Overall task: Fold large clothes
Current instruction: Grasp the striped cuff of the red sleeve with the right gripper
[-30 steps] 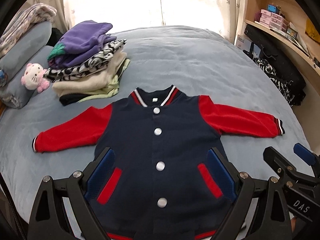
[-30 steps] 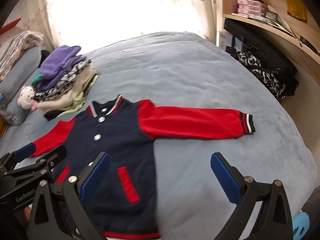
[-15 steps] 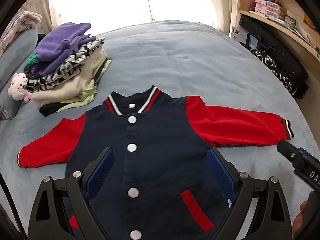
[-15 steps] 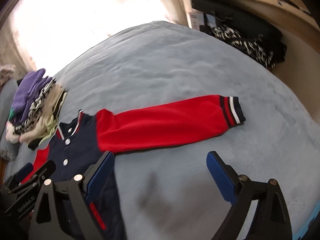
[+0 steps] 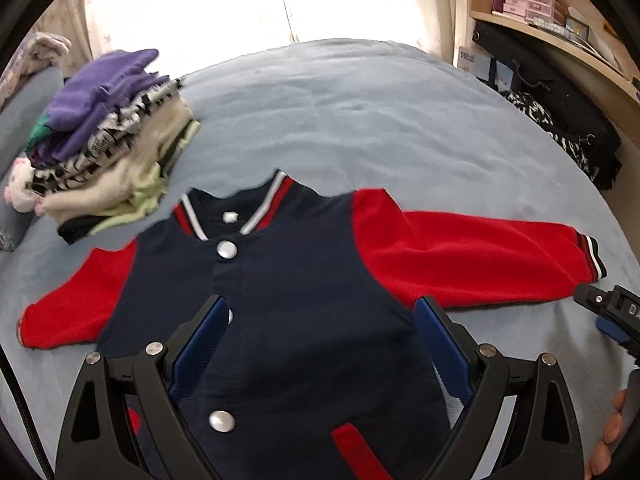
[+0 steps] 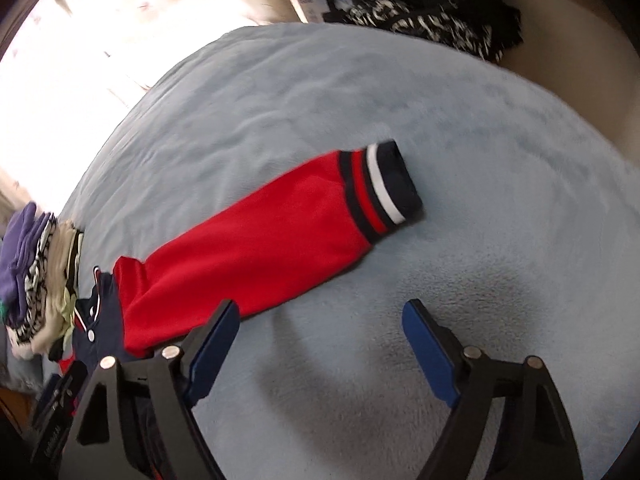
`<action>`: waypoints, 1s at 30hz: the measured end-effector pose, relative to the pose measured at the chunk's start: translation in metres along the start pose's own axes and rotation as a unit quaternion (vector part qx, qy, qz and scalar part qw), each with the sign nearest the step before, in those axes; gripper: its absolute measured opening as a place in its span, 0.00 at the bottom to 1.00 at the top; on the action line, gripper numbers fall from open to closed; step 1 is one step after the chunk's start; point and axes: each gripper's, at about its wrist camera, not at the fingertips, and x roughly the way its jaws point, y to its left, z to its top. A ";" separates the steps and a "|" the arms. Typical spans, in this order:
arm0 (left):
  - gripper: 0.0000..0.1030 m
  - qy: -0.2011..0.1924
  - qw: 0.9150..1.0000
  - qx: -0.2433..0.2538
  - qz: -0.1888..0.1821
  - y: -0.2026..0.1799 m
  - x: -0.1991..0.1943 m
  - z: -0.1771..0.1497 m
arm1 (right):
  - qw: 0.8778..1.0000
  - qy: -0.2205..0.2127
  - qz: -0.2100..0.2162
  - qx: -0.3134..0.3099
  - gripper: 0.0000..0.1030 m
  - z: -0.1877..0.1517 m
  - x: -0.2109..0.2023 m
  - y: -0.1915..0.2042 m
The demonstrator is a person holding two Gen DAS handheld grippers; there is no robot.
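Observation:
A navy varsity jacket (image 5: 296,292) with red sleeves and white snaps lies flat, front up, on the grey-blue bed (image 5: 360,120). My left gripper (image 5: 320,332) is open and empty, hovering over the jacket's chest. Its right sleeve (image 5: 472,256) stretches out to the right, ending in a striped cuff (image 5: 590,256). My right gripper (image 6: 320,336) is open and empty, just above the bed beside that sleeve (image 6: 256,256), a short way from the cuff (image 6: 384,188). The right gripper also shows at the right edge of the left wrist view (image 5: 612,316).
A stack of folded clothes (image 5: 108,140) topped by a purple garment sits at the back left, next to a plush toy (image 5: 20,188). Wooden shelves (image 5: 560,20) and dark bags (image 5: 560,120) line the right side of the bed.
Both grippers have moved forward and lower. The left one has advanced from the hem over the chest. The right one has swung right toward the right sleeve and cuff.

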 end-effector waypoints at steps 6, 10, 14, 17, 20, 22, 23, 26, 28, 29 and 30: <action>0.90 0.027 0.999 -0.017 -0.037 -0.005 0.018 0.000 | 0.999 0.004 0.014 0.044 0.73 0.009 0.012 -0.013; 0.89 0.014 0.999 -0.007 -0.029 -0.012 0.019 0.002 | 0.998 -0.004 0.014 0.065 0.66 0.019 0.020 -0.016; 0.87 0.022 0.999 -0.013 -0.022 -0.012 0.023 0.007 | 0.997 -0.014 0.004 0.081 0.44 0.028 0.026 -0.021; 0.85 0.046 0.998 -0.027 -0.034 -0.007 0.030 0.009 | 0.996 -0.019 -0.003 0.092 0.28 0.033 0.030 -0.025; 0.71 0.066 0.996 -0.036 -0.043 -0.002 0.036 0.007 | 0.996 -0.034 0.001 0.077 0.15 0.034 0.028 -0.018; 0.71 0.070 0.996 -0.039 -0.038 0.003 0.036 0.004 | 0.997 -0.058 -0.005 0.054 0.13 0.033 0.018 -0.008; 0.71 0.068 0.996 -0.044 -0.038 0.006 0.034 0.002 | 0.996 -0.076 -0.002 0.041 0.12 0.032 0.010 0.000; 0.71 0.062 0.996 -0.053 -0.036 0.016 0.024 -0.002 | 0.991 -0.131 0.022 0.006 0.12 0.031 -0.022 0.022; 0.71 0.052 0.996 -0.061 -0.032 0.025 0.015 -0.003 | 0.986 -0.159 0.045 -0.021 0.12 0.030 -0.043 0.039; 0.71 0.047 0.996 -0.067 -0.028 0.030 0.010 -0.004 | 0.983 -0.169 0.060 -0.040 0.12 0.028 -0.054 0.052; 0.71 0.043 0.996 -0.074 -0.024 0.038 0.005 -0.005 | 0.980 -0.175 0.075 -0.059 0.12 0.025 -0.063 0.063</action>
